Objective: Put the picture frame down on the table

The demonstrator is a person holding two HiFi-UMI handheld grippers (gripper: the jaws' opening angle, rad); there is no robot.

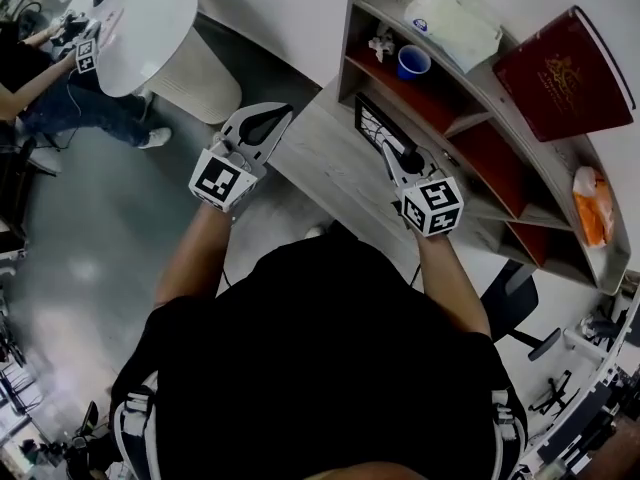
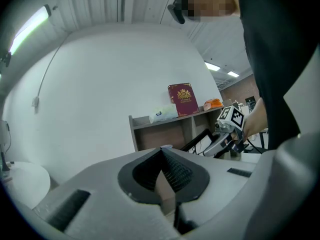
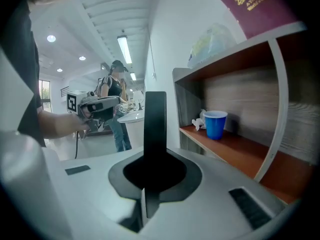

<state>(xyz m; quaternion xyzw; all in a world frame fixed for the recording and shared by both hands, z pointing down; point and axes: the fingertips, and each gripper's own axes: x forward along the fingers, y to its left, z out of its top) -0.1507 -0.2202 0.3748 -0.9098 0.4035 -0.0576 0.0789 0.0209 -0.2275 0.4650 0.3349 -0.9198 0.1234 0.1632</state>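
Observation:
The picture frame is black with a pale patterned picture and stands on edge over the grey wooden table, close to the shelf unit. Whether its lower edge touches the table I cannot tell. My right gripper is shut on the frame's near edge. In the right gripper view that edge is a black upright bar rising out of the closed jaws. My left gripper hangs off the table's left edge, shut and empty, its pads meeting at the tips. The left gripper view also shows the frame.
A shelf unit stands on the table, holding a blue cup, a red book, a white packet and an orange bag. A round white table and a seated person are at far left.

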